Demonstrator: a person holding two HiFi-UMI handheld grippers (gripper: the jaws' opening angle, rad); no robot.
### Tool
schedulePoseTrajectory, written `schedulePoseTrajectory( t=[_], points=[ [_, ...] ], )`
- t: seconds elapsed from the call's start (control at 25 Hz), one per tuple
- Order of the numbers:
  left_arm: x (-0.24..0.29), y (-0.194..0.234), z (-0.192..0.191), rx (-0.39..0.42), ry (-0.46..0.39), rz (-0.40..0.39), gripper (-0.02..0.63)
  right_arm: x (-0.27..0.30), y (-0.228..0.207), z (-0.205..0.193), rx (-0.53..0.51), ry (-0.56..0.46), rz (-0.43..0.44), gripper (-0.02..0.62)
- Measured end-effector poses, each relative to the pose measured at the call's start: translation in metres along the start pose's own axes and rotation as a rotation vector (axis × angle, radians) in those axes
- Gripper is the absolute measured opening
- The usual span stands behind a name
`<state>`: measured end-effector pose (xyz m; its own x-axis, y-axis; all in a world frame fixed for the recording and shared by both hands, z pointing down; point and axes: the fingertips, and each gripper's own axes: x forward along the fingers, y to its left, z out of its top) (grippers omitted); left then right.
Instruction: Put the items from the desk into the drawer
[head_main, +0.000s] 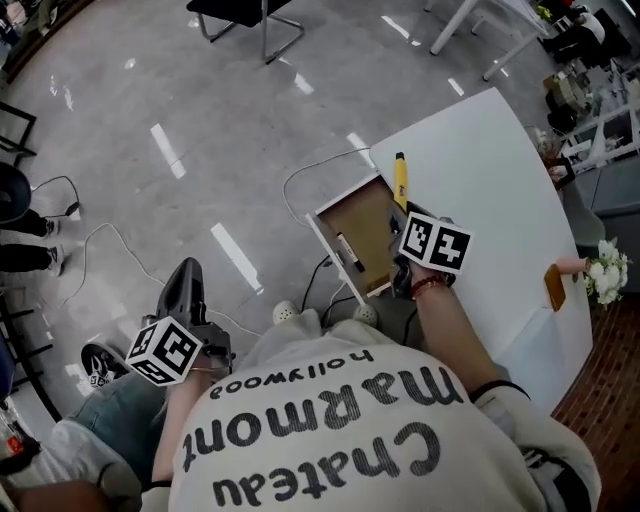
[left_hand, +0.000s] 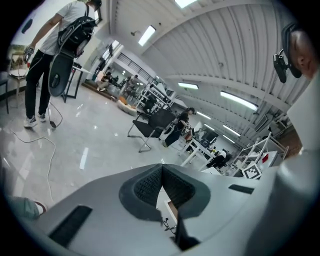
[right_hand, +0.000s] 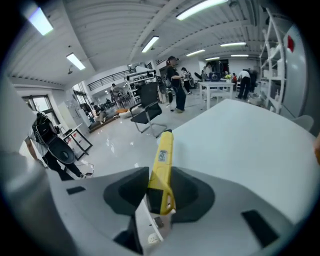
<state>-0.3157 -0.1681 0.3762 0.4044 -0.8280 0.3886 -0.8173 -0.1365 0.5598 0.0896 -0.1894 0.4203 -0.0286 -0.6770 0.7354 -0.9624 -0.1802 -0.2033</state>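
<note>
My right gripper (head_main: 402, 214) is shut on a long yellow tool (head_main: 401, 180) that looks like a utility knife. It holds the tool at the left edge of the white desk (head_main: 480, 170), just beside the open drawer (head_main: 372, 222). A black pen-like item (head_main: 350, 252) lies in the drawer's brown bottom. In the right gripper view the yellow tool (right_hand: 162, 165) sticks forward out of the gripper (right_hand: 161, 189), over the desk edge (right_hand: 240, 135). My left gripper (head_main: 186, 278) hangs low over the floor at the left, shut with nothing in it (left_hand: 162, 175).
An orange-brown flat object (head_main: 555, 288) and a bunch of white flowers (head_main: 606, 270) sit at the desk's right edge. Cables (head_main: 300, 180) trail over the shiny floor beside the drawer. A black chair (head_main: 250, 15) stands farther off.
</note>
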Motion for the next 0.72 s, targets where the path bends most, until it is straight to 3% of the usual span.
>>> schedulePoseTrajectory(
  t=[0.28,0.4,0.72],
  points=[
    [-0.006,0.02,-0.02,-0.043,0.001,0.065,0.003,0.032,0.046,-0.03,-0.147,0.106,0.101,0.141],
    [-0.021,0.025,-0.035,-0.074,-0.017,0.136,0.002,0.048,0.057,-0.046,-0.206,0.172,0.163,0.141],
    [-0.065,0.016,-0.076,-0.168,-0.094,0.288,0.002,0.079,0.044,-0.086,-0.333,0.304,0.24,0.141]
  ],
)
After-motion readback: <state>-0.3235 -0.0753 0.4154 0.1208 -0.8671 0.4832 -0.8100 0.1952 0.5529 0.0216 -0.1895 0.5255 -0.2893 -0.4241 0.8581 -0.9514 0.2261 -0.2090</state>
